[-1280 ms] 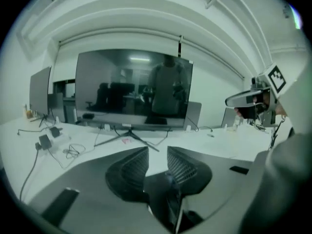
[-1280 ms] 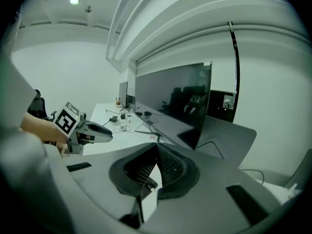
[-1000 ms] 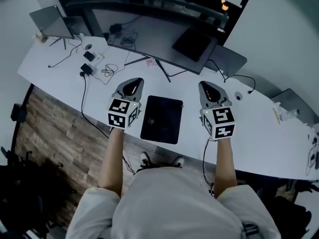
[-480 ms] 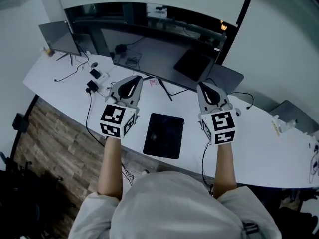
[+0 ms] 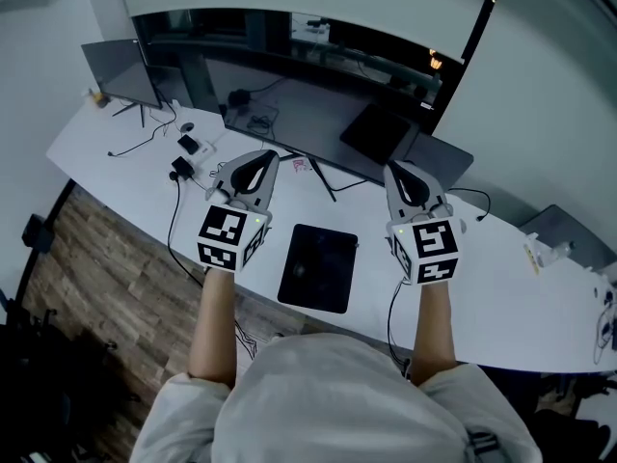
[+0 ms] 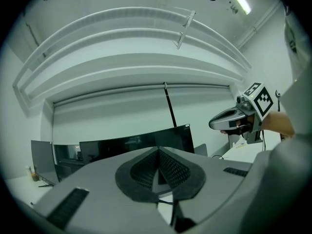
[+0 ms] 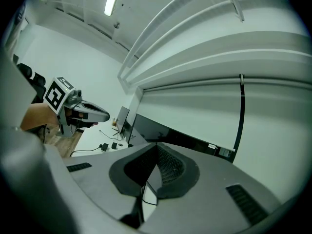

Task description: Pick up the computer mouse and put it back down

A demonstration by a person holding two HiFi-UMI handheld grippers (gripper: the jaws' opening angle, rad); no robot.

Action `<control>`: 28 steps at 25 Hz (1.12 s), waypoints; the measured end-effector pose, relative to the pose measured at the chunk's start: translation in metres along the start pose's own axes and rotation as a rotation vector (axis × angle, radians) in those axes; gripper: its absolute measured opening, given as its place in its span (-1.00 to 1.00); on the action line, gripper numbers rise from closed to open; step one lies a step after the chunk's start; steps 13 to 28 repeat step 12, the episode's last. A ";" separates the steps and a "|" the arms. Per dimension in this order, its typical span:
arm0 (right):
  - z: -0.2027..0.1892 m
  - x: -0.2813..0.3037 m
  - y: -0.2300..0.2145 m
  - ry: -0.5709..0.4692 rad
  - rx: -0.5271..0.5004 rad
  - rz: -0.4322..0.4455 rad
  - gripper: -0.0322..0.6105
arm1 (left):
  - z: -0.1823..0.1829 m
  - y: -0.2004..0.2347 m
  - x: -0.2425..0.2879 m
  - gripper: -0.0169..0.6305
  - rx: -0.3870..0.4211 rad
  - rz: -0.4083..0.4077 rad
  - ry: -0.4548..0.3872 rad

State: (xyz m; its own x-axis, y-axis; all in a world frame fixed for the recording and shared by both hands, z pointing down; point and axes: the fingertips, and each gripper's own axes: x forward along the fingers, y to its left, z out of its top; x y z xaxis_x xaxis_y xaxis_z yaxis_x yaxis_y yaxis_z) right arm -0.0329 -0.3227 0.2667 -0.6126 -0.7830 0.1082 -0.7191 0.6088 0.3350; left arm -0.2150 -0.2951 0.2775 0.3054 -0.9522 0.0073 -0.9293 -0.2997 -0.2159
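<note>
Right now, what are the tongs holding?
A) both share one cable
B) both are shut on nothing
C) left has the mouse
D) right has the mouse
B: each gripper view shows it, since the left tongs and the right tongs are pressed together with nothing between them.

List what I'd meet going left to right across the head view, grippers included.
small dark screen → black adapters → left gripper → black mouse pad → right gripper
</note>
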 end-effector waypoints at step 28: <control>-0.004 0.005 0.006 0.013 -0.004 0.004 -0.86 | -0.009 0.006 -0.003 -0.89 -0.014 -0.001 0.015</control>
